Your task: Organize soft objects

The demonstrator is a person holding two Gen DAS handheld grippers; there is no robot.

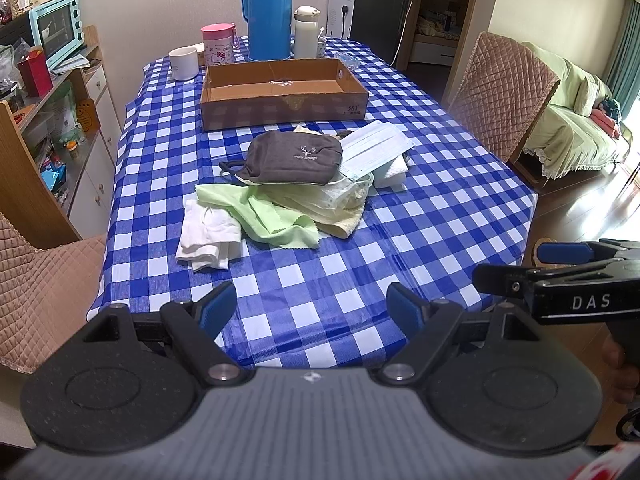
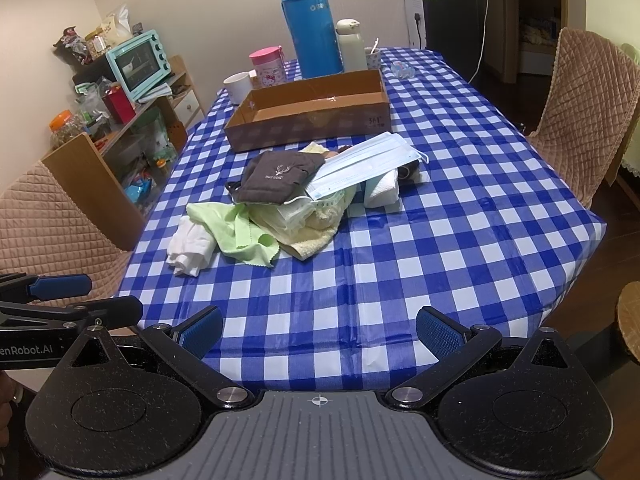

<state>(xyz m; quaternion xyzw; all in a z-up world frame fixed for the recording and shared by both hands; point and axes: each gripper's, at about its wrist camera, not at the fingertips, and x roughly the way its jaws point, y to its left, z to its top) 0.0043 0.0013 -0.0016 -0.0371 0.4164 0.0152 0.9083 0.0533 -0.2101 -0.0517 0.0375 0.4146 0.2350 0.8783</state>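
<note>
A pile of soft things lies mid-table: a dark grey cloth mask (image 1: 294, 158) (image 2: 278, 176) on top, a light blue surgical mask (image 1: 376, 148) (image 2: 366, 164) to its right, a green cloth (image 1: 260, 212) (image 2: 236, 230), a white crumpled cloth (image 1: 208, 240) (image 2: 190, 248), a pale yellow towel (image 1: 340, 222) (image 2: 316, 236) and a white folded cloth (image 1: 394, 170) (image 2: 384, 190). Behind the pile stands an empty cardboard box (image 1: 280, 98) (image 2: 312, 112). My left gripper (image 1: 310, 312) and my right gripper (image 2: 320, 332) hang open over the near table edge, holding nothing.
A blue thermos (image 1: 270, 10) (image 2: 312, 24), white bottle (image 1: 306, 32), pink canister (image 1: 218, 44) and white mug (image 1: 183, 63) stand behind the box. Quilted chairs (image 1: 504, 92) (image 2: 584, 116) flank the checked table (image 1: 340, 276). Shelves with a teal oven (image 1: 56, 26) line the left wall.
</note>
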